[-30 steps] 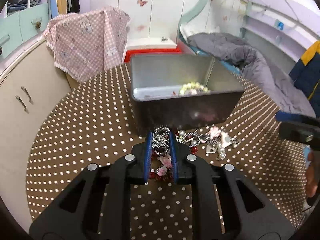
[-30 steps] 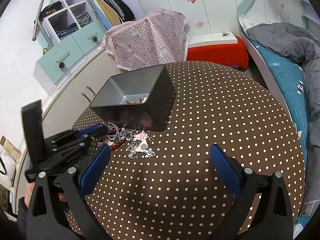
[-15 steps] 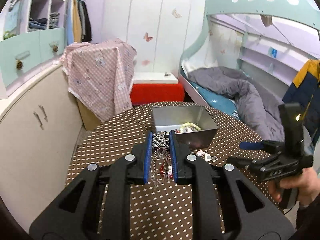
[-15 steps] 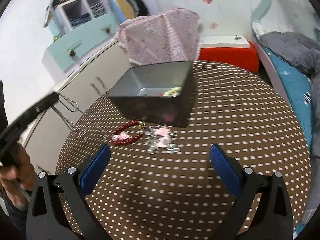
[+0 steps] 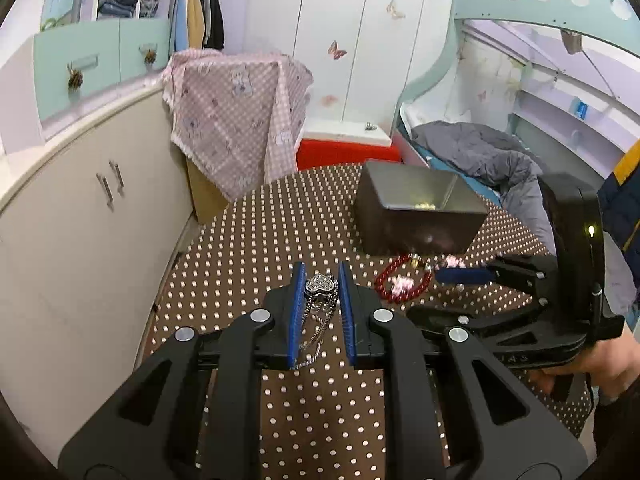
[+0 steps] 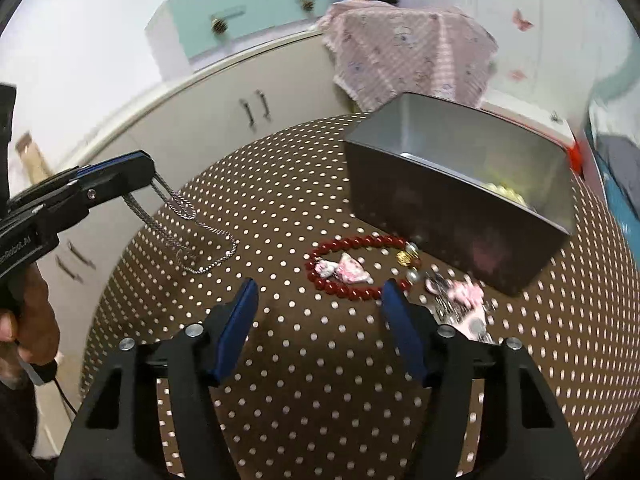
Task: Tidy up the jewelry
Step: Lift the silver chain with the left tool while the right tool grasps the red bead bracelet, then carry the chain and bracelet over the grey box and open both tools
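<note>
My left gripper (image 5: 319, 280) pinches a silver necklace (image 5: 320, 285) by its heart pendant, the chain dangling to the polka-dot table (image 5: 256, 236). My right gripper (image 6: 318, 294) is spread wide, hovering over a red bead bracelet (image 6: 352, 266) at twelve o'clock. Beyond, at one o'clock, stands the dark metal tin (image 6: 460, 200) with pale beads inside.

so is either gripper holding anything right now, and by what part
The left gripper is shut on the silver necklace, pinching its heart pendant while the chain hangs below. The right gripper is open and holds nothing.
</note>
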